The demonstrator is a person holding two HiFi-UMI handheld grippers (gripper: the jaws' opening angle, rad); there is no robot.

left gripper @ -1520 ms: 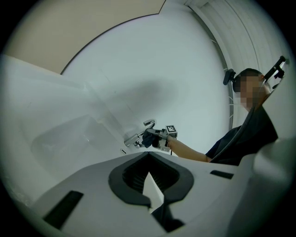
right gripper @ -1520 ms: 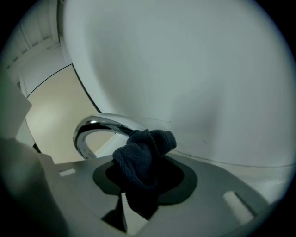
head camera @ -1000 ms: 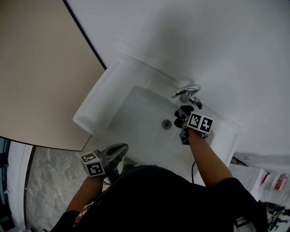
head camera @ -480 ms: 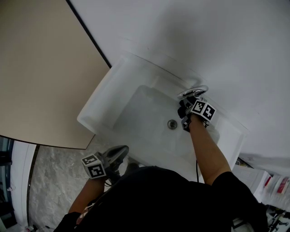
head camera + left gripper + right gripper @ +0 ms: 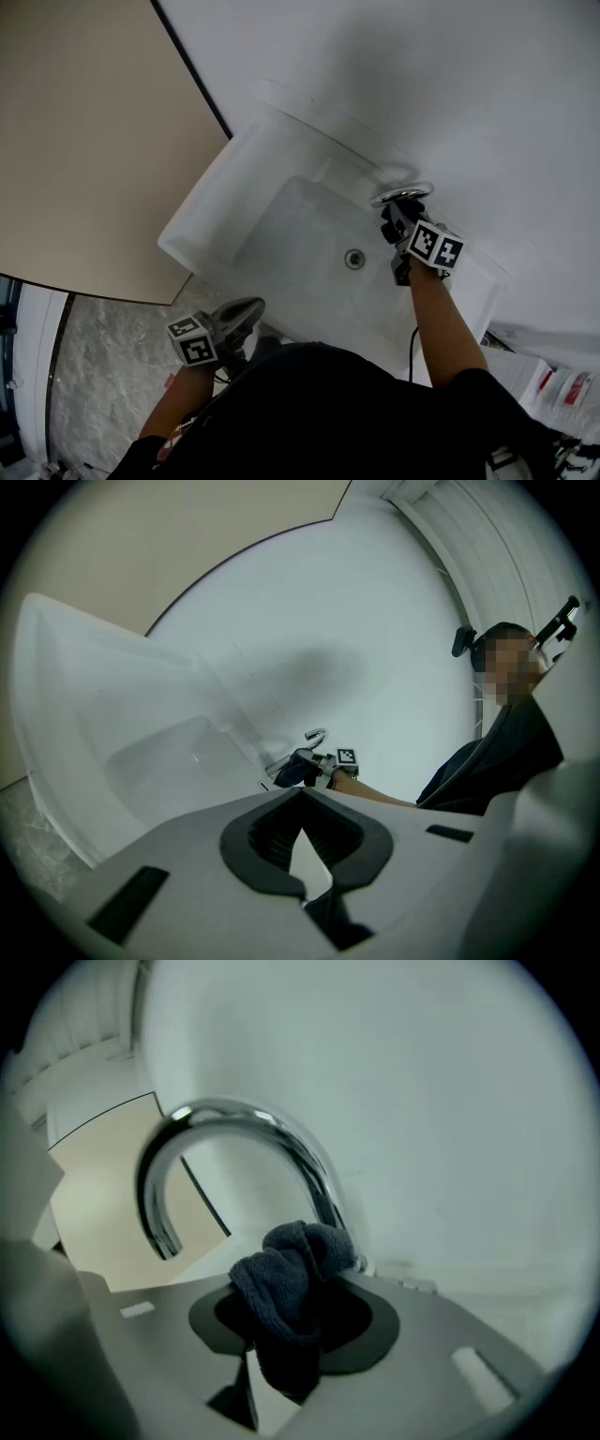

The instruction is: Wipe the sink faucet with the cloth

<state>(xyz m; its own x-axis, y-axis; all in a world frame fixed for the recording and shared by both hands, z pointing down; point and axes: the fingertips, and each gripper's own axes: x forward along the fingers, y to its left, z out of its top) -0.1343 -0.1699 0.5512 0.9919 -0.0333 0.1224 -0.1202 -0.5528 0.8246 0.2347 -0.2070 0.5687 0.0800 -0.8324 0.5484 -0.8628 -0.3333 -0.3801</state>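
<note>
— Where is the cloth (image 5: 286, 1283) right now?

— It is bunched up, dark blue, in the right tongs (image 5: 397, 225), which pinch it between their pads. The wad sits just under the arch of the chrome faucet (image 5: 234, 1133), against the lower part of its neck. Whether it presses on the metal I can't tell.

— And the arm behind it?

— The right forearm (image 5: 441, 323) is stretched nearly straight toward the faucet, reaching over the front right corner of the white sink (image 5: 211, 211). The tongs tip downward a little. Their marker cube (image 5: 434, 246) faces up, on the near side of the faucet.

— What about the other hand?

— The left tongs (image 5: 246, 311) are pressed together with nothing between them. That arm is drawn back close to the body, well apart from the faucet, outside the sink's front edge and above the marbled floor (image 5: 103, 375). The tongs point about level, across the basin toward the faucet.

— Anything else near the faucet?

— The drain (image 5: 354, 259) lies in the basin to the near left of it, and the plain white wall (image 5: 441, 84) rises right behind it. In the left gripper view the faucet shows small and far off, with the right tongs and the cloth just below its spout.
</note>
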